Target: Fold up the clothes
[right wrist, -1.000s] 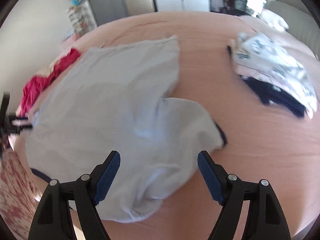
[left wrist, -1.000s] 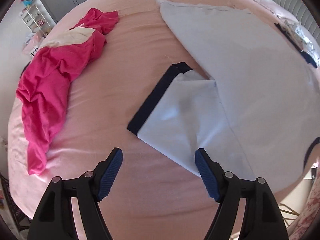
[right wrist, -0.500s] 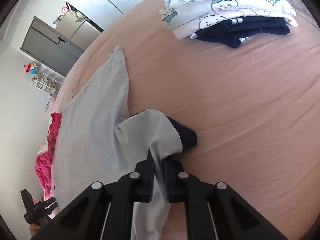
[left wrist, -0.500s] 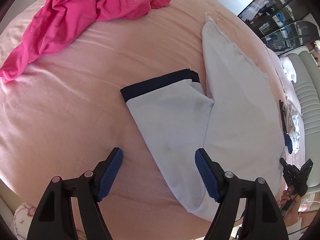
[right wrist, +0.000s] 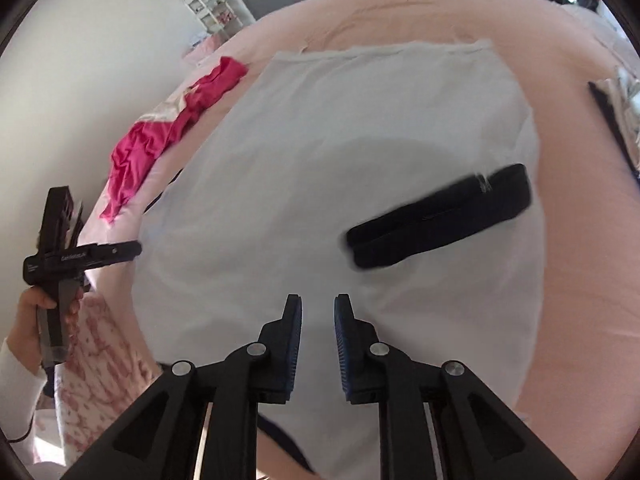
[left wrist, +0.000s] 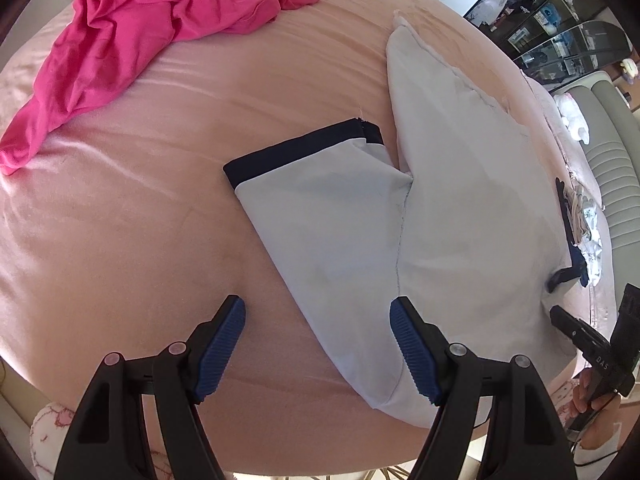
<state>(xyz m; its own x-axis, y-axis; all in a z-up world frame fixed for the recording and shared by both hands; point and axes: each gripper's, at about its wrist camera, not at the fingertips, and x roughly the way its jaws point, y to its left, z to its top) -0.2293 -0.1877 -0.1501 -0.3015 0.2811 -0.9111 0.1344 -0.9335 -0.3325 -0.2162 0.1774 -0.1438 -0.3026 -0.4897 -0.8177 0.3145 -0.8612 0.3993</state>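
Observation:
A pale blue shirt [left wrist: 460, 200] lies spread on the pink bed [left wrist: 120, 220]. Its left sleeve [left wrist: 320, 216], ending in a dark navy cuff [left wrist: 296, 148], sticks out flat. My left gripper [left wrist: 316, 340] hovers open over that sleeve's near edge, its right fingertip above the cloth. In the right wrist view the other sleeve is folded across the shirt [right wrist: 340, 140], with its navy cuff [right wrist: 440, 216] lying on the body. My right gripper [right wrist: 318, 332] hangs above the shirt; its jaws stand a little apart and are opening, with nothing pressed between them.
A crumpled magenta garment [left wrist: 140, 32] lies at the bed's far left. A stack of folded clothes [left wrist: 580, 220] sits at the far right by a padded headboard. The bed's near edge runs just below both grippers. A shelf unit [right wrist: 208, 8] stands by the wall.
My right gripper shut on the right sleeve, carried it over the shirt body and has let go; the navy cuff now rests on the shirt. The left gripper rolled but stayed over the left sleeve.

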